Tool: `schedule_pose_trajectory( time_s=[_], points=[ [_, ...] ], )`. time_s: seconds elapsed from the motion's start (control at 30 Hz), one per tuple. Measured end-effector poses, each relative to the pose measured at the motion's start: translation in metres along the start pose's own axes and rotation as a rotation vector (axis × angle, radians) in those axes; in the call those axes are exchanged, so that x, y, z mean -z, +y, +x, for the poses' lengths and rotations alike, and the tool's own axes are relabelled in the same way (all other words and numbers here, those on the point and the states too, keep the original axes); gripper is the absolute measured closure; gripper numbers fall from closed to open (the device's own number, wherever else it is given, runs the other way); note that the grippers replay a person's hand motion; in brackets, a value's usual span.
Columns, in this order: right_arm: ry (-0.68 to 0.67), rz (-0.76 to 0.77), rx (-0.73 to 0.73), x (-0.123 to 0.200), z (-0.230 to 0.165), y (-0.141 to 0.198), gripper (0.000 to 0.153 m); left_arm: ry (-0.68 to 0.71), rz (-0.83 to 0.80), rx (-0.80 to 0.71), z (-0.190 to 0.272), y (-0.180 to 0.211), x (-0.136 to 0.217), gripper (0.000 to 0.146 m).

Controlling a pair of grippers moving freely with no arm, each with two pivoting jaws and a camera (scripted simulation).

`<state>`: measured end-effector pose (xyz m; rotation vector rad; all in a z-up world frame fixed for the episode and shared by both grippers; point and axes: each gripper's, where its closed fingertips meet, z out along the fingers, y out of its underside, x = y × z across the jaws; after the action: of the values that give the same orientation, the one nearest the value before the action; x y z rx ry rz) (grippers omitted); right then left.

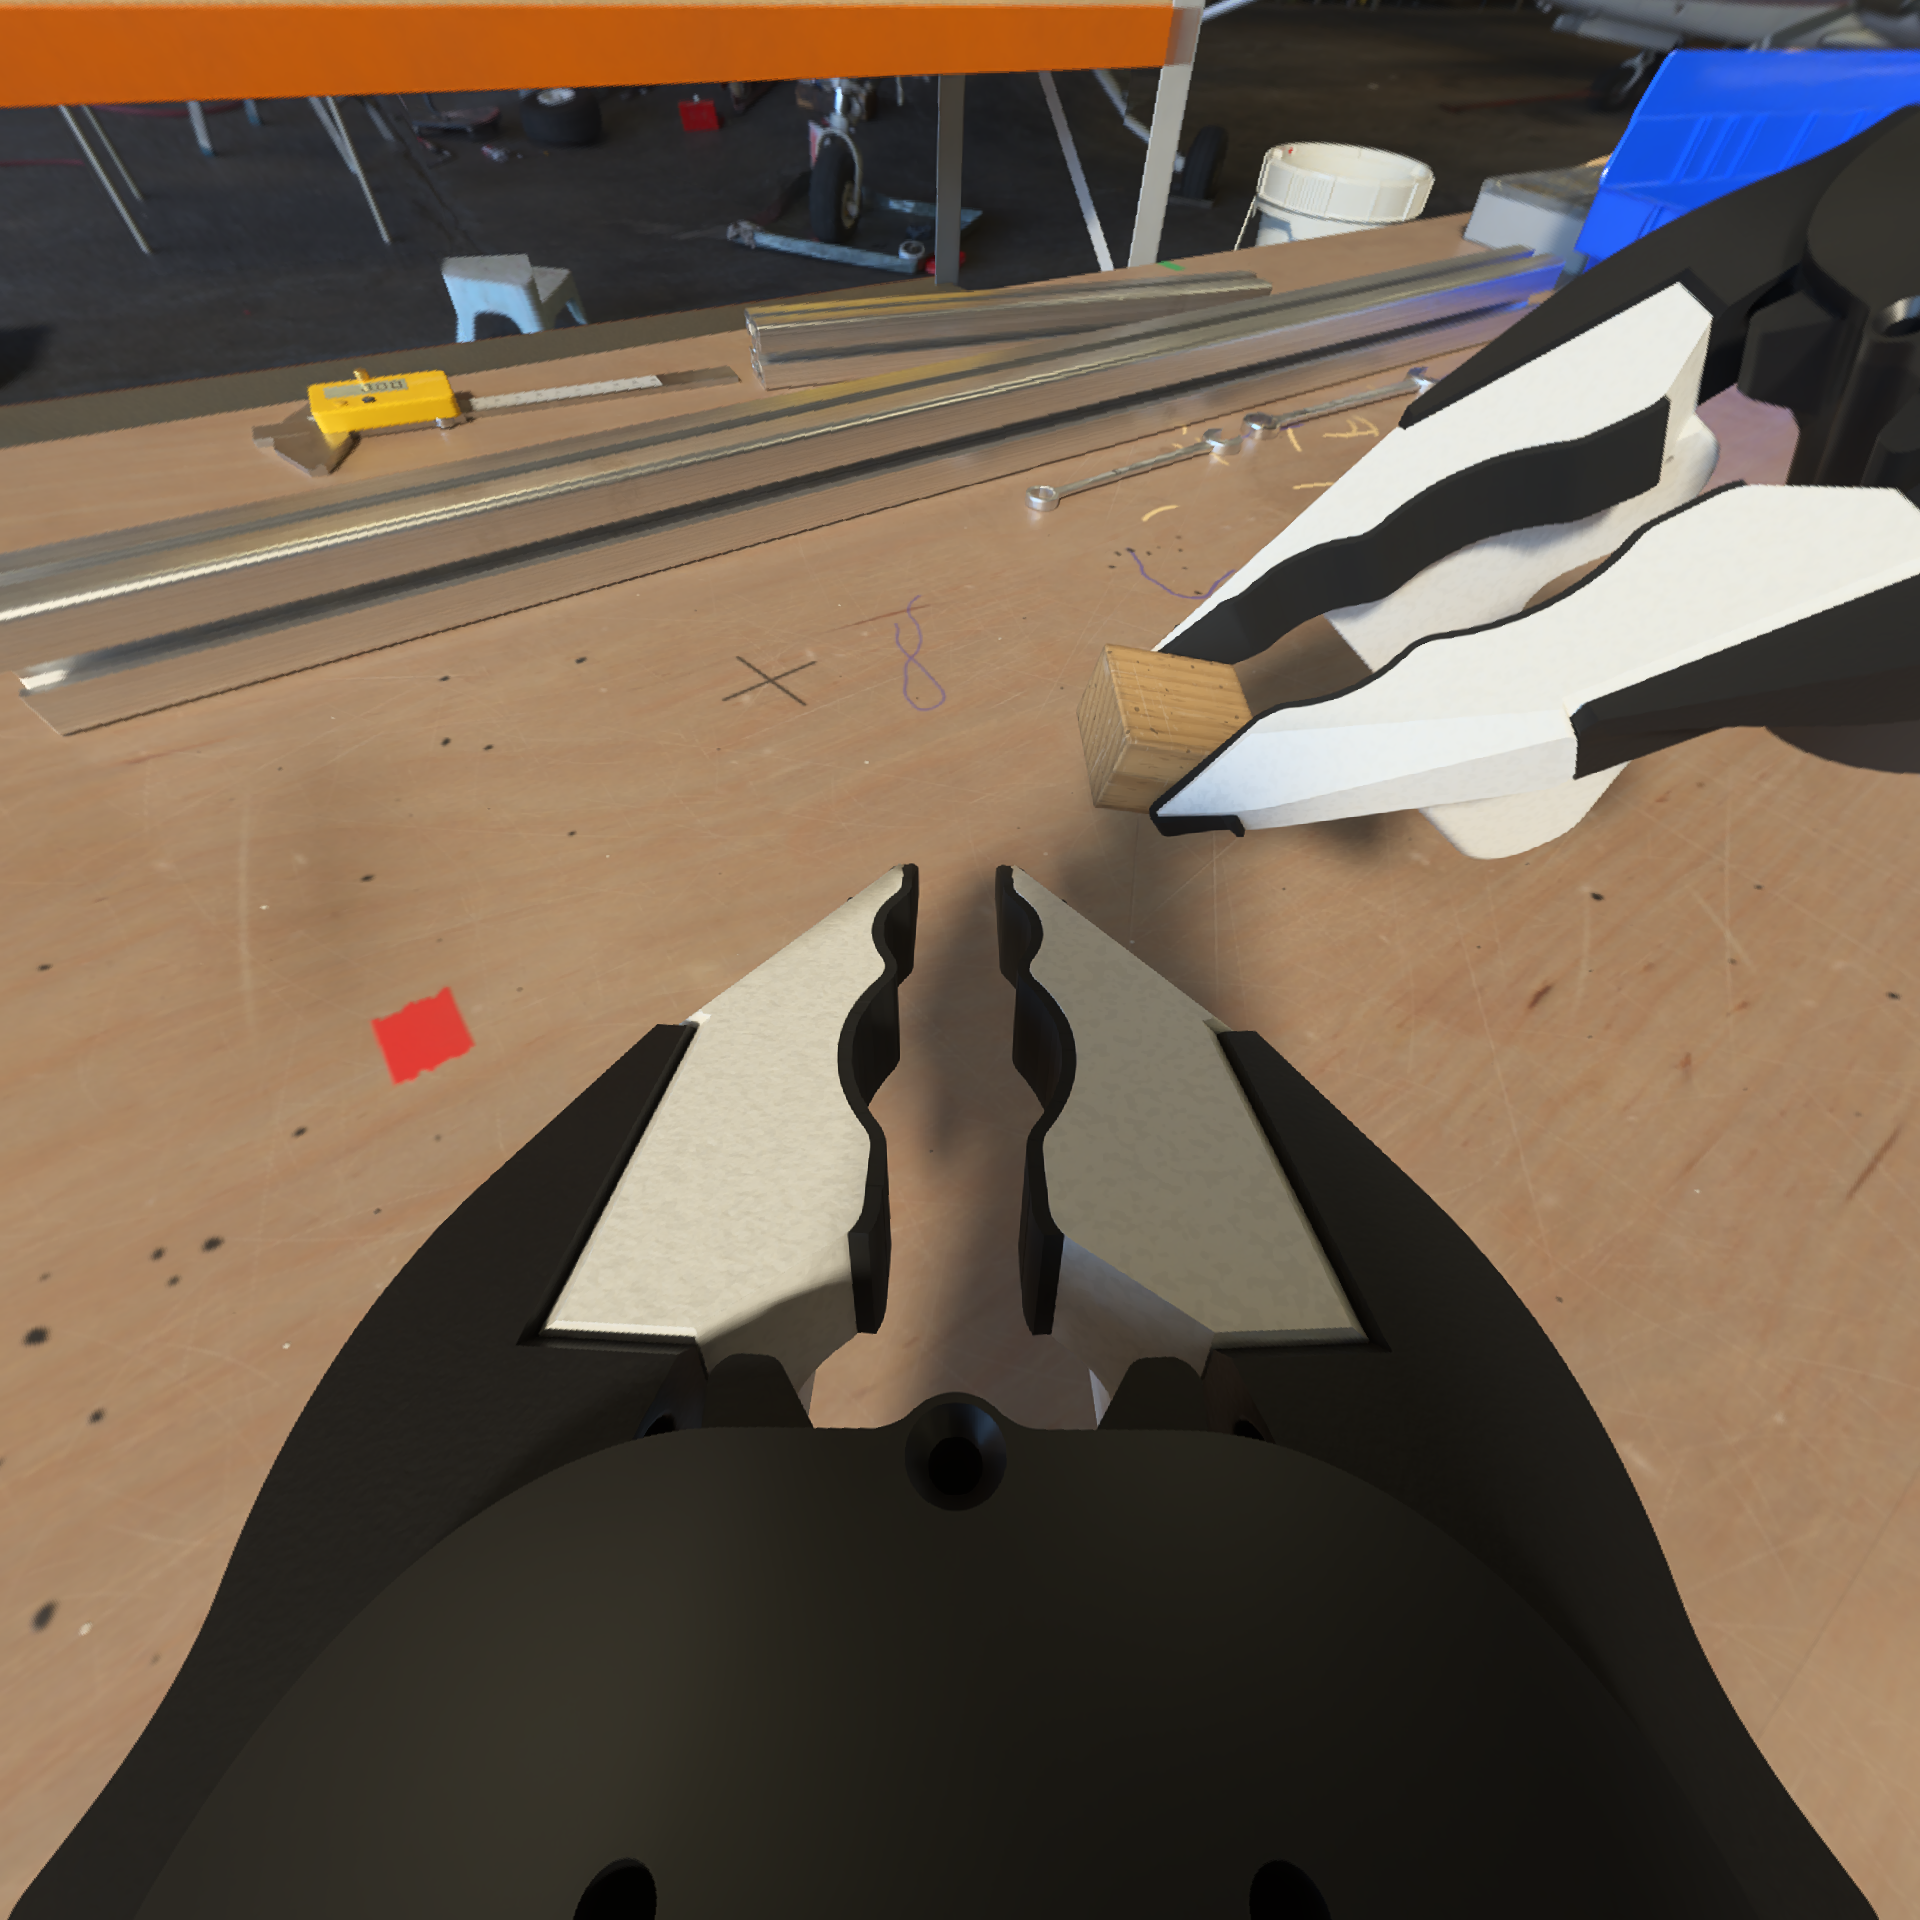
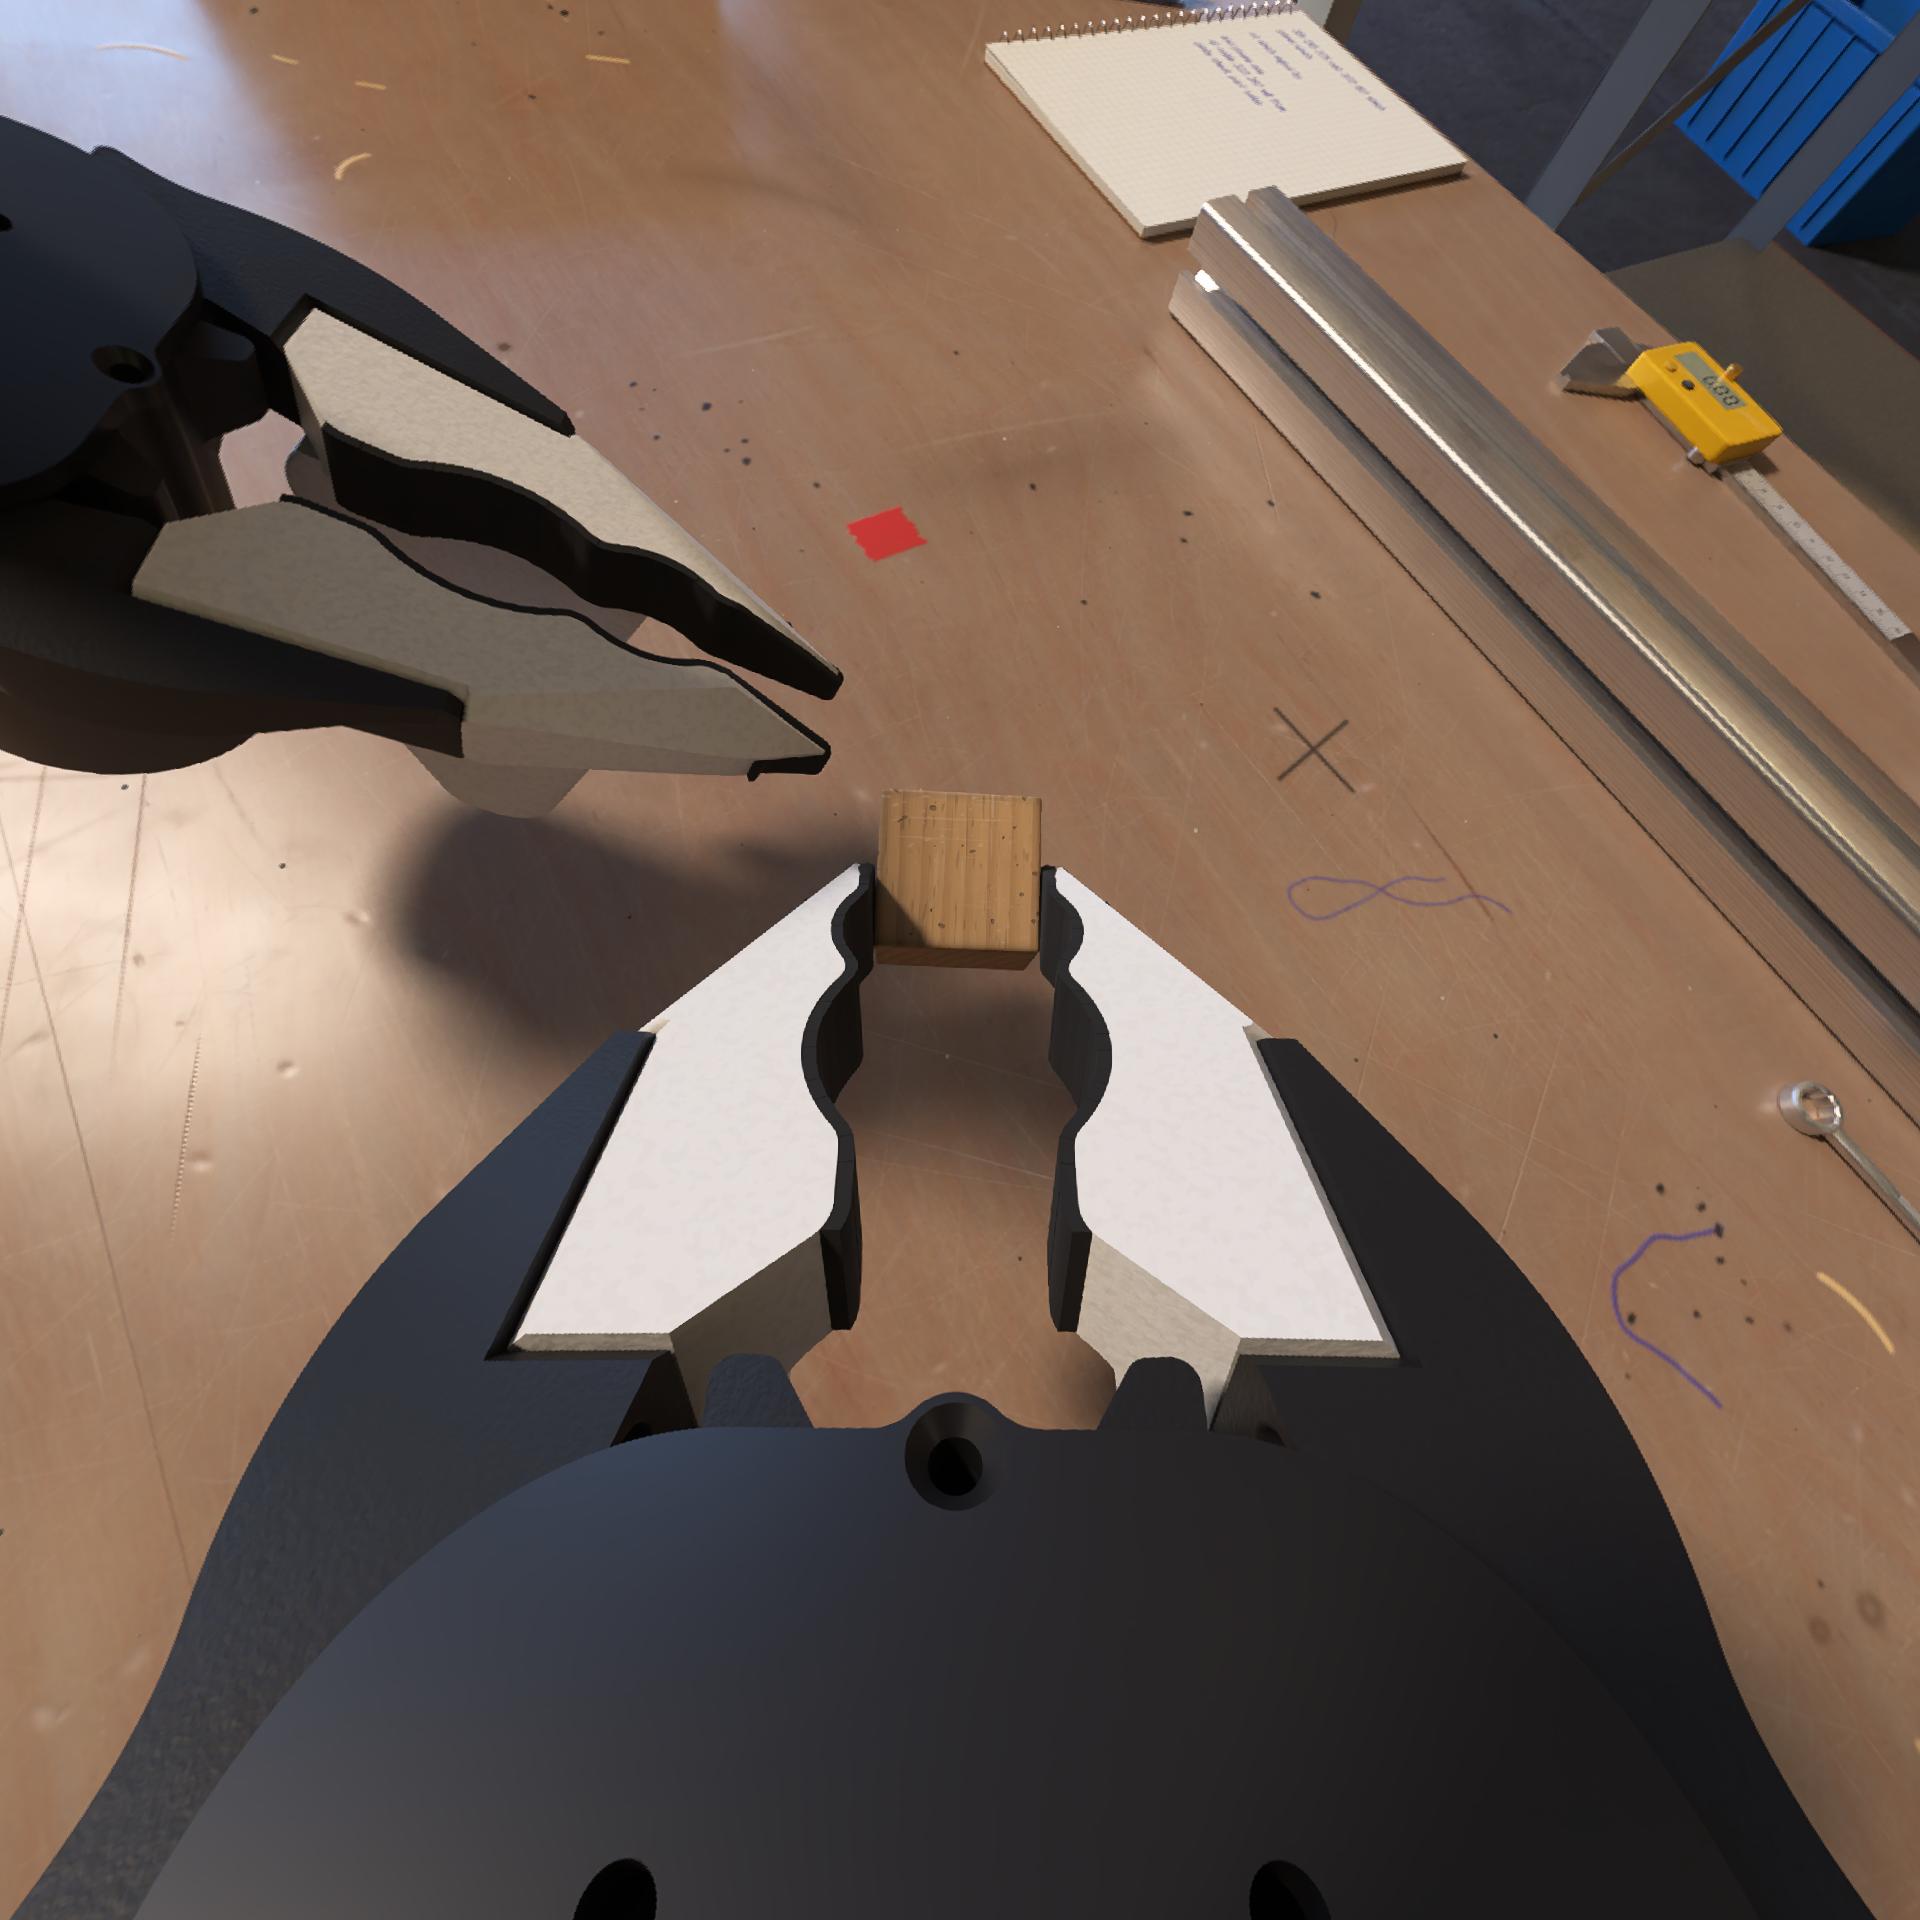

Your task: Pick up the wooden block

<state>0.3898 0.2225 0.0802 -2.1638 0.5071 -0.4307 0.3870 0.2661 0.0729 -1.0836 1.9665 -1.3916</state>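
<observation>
The wooden block (image 2: 958, 842) is a small light-brown cube between the fingertips of my right gripper (image 2: 956, 883). Both black pads press on its sides, so the gripper is shut on it. I cannot tell whether the block rests on the brown tabletop (image 2: 1143, 644) or hangs just above it. In the left wrist view the block (image 1: 1143, 717) and the right gripper (image 1: 1184, 732) are at the right. My left gripper (image 1: 956, 883) is empty with a narrow gap between its fingers. It hovers a short way left of the block and also shows in the right wrist view (image 2: 826, 722).
Long aluminium rails (image 1: 727, 499) lie across the far side of the table, with a yellow caliper (image 1: 379, 405) behind them. Wrenches (image 1: 1122, 473) lie beyond the block. A red square mark (image 1: 421, 1034) is on the table, a notepad (image 2: 1216, 104) farther off, and a blue bin (image 1: 1766, 135) beyond the edge.
</observation>
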Motion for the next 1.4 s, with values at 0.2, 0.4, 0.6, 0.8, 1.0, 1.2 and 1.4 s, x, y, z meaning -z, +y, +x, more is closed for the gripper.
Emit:
schedule_pose_trajectory(
  time_s=[0.2,0.4,0.6,0.8,1.0,1.2,1.4],
  points=[
    [-0.024,0.005,-0.028,-0.002,0.000,0.002,0.121,-0.012,-0.017,-0.013,0.000,0.001,-0.001,0.131],
    [-0.083,-0.003,-0.105,-0.005,-0.001,0.007,0.121,-0.013,-0.034,-0.017,-0.001,0.004,-0.002,0.131],
    [-0.104,-0.033,-0.148,-0.009,-0.003,0.012,0.121,-0.013,-0.048,-0.009,-0.001,0.008,-0.004,0.131],
    [-0.099,-0.041,-0.128,-0.009,-0.003,0.014,0.121,-0.014,-0.058,-0.016,0.000,0.009,-0.004,0.131],
    [-0.120,-0.043,-0.171,-0.012,-0.003,0.016,0.121,-0.028,-0.058,-0.037,-0.001,0.010,-0.005,0.131],
    [-0.165,-0.026,-0.238,-0.012,-0.004,0.016,0.121,-0.024,-0.050,-0.022,-0.001,0.010,-0.005,0.131],
    [-0.206,-0.009,-0.301,-0.013,-0.004,0.017,0.121,-0.035,-0.043,-0.027,-0.001,0.009,-0.005,0.131]
  ],
)
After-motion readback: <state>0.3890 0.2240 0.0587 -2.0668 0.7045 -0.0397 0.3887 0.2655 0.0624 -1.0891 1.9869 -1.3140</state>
